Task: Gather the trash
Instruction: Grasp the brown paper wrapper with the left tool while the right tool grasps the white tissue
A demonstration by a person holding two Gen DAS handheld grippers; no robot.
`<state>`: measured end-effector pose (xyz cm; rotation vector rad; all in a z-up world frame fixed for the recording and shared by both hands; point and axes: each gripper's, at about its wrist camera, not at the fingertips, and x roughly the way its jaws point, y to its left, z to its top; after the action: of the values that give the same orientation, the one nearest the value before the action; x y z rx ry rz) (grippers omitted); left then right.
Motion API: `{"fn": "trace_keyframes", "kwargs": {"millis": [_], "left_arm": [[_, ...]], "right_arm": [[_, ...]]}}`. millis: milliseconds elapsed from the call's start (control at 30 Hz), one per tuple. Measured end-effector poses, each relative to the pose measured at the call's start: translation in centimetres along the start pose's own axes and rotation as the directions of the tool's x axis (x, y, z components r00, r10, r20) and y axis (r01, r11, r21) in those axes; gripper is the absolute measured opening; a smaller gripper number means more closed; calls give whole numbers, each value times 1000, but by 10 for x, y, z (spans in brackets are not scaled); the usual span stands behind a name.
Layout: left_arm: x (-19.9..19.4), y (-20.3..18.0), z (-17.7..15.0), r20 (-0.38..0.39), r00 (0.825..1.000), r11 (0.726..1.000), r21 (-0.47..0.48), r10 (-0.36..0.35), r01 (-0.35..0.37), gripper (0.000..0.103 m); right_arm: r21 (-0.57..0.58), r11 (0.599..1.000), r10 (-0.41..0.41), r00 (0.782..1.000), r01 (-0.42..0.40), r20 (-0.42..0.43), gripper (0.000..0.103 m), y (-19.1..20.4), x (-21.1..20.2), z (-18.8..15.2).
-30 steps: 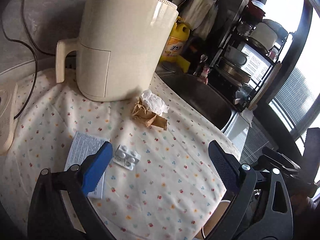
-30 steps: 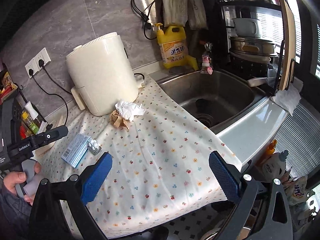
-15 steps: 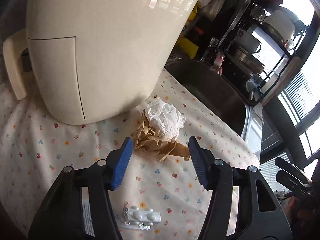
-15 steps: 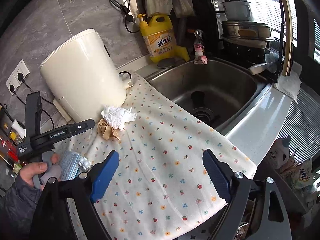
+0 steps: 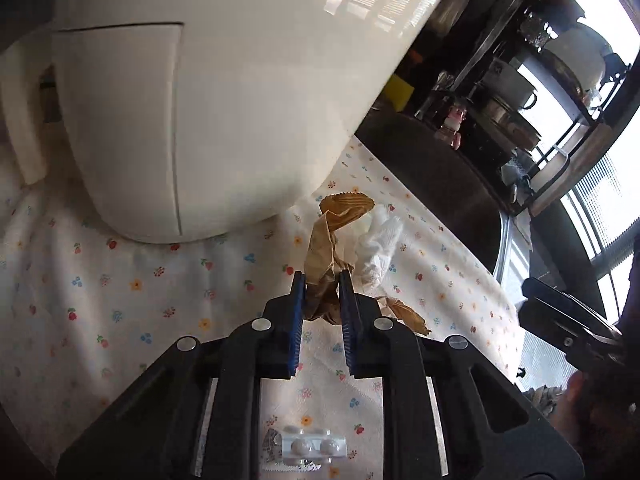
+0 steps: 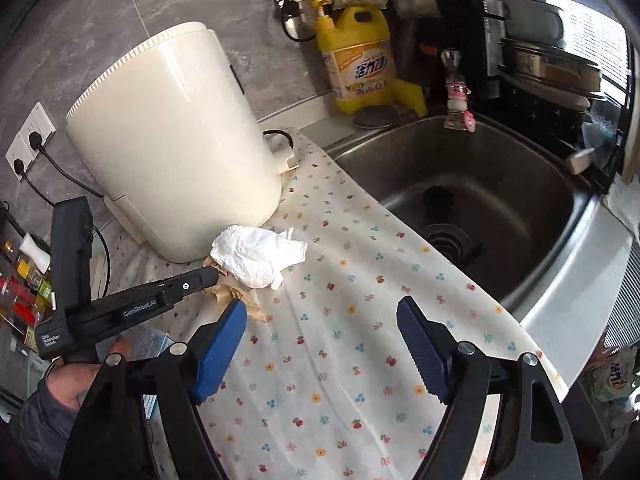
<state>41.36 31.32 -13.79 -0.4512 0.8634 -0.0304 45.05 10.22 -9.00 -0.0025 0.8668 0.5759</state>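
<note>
My left gripper [image 5: 322, 280] is shut on a crumpled brown paper wrapper [image 5: 328, 240] on the flowered cloth, just in front of the cream air fryer [image 5: 192, 92]. A crumpled white tissue [image 5: 378, 246] lies against the wrapper's right side. In the right wrist view the left gripper's tip [image 6: 200, 278] sits on the brown paper [image 6: 236, 296], under the white tissue [image 6: 260, 256]. My right gripper [image 6: 320, 320] is open and empty above the cloth, right of the trash. A pill blister [image 5: 312, 446] lies below the left gripper.
The flowered cloth [image 6: 340, 340] covers the counter. A steel sink [image 6: 480, 200] lies to the right, with a yellow detergent bottle [image 6: 360, 52] behind it and a dish rack [image 6: 560, 60] far right. A blue-printed leaflet [image 6: 150, 340] lies at left. Wall sockets [image 6: 30, 136] with cables are behind.
My left gripper moved forward to the trash pile and closed on the brown wrapper. My right gripper came in closer to the cloth and stays open.
</note>
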Motion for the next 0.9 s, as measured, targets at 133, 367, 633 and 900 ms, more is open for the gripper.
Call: {"fn": "trace_keyframes", "kwargs": {"millis": [133, 367, 633, 900], "left_arm": [[-24, 19, -4, 52, 999, 998, -57, 14, -11, 17], [-52, 57, -12, 95, 993, 990, -131, 70, -58, 17], [-63, 82, -20, 113, 989, 980, -183, 97, -75, 17], [-59, 86, -20, 101, 989, 977, -196, 108, -86, 17]], "right_arm": [[-50, 998, 34, 999, -35, -31, 75, 19, 20, 12], [-146, 986, 72, 993, -85, -90, 75, 53, 55, 27], [-215, 974, 46, 991, -72, -125, 74, 79, 97, 34], [-216, 975, -4, 963, -56, -269, 21, 75, 129, 24]]}}
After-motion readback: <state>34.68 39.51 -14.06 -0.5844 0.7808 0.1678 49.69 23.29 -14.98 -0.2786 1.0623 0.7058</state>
